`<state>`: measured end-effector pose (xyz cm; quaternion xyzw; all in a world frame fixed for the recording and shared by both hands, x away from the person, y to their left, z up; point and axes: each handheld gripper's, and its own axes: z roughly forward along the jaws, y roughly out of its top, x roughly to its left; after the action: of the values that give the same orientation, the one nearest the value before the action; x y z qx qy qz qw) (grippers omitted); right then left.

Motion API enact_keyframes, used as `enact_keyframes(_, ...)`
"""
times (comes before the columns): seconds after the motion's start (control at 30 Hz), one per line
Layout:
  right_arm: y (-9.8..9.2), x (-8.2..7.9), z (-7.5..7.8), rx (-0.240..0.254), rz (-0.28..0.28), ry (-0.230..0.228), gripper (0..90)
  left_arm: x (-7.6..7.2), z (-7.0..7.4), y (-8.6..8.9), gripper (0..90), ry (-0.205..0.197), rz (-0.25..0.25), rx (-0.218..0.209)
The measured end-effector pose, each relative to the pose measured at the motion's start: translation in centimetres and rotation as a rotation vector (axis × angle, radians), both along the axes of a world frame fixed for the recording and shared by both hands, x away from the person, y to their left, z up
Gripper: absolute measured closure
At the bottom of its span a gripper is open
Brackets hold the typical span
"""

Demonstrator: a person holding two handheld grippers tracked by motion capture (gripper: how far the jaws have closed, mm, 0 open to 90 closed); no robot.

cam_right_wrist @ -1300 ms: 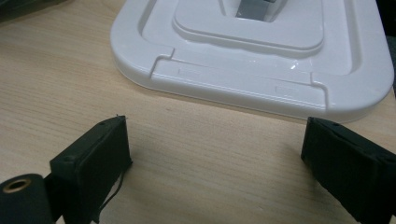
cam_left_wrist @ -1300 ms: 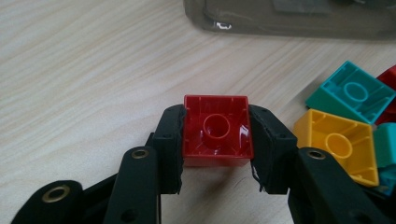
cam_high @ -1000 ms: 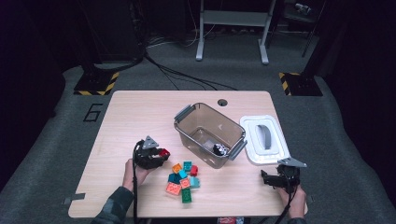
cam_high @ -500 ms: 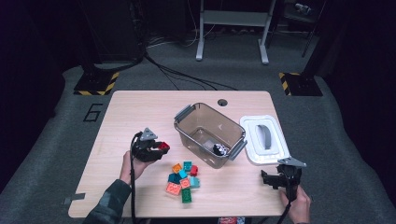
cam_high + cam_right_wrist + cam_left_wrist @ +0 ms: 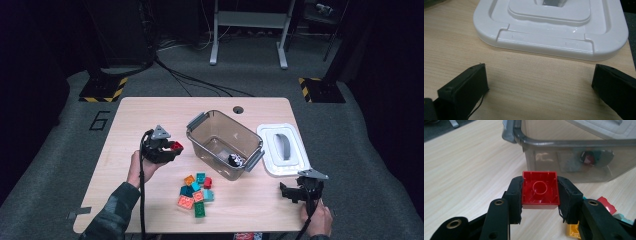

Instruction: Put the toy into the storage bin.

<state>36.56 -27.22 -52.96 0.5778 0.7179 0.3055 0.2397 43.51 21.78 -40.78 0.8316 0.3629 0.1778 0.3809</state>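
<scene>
Gripping a red brick (image 5: 540, 190) between the pads of my left tongs (image 5: 539, 195), I have it clamped by two opposite sides with its hollow underside facing the camera (the round socket in the middle shows plainly). In the high view the brick (image 5: 176, 147) sits left of centre, raised above the worktop (image 5: 130, 120) and just left of the clear plastic bin (image 5: 224, 144). Below it in the frame, a small heap of loose bricks (image 5: 196, 192) in orange, teal, green, red and pink lies on the wood. Something small and dark rests inside the bin near its lower right corner. To the bin's right lies the white lid (image 5: 283, 149), flat and handle up. My right tongs (image 5: 294, 192) hang at the lower right of the frame, jaws spread wide with nothing between them, near the lid's closest edge (image 5: 549, 47).
</scene>
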Motion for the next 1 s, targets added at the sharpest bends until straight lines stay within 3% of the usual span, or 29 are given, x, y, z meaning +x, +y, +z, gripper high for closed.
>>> enact_keyframes(0.63,0.0,0.0,0.0,0.0,0.0,0.001,0.0,2.0,4.9,-2.3,59.2,-0.064,-0.026,0.0)
enact_keyframes(1.0,-0.1,0.1,0.0,-0.007,0.012,-0.005,0.0,4.1,5.0,-5.2,59.1,-0.044,-0.057,0.046)
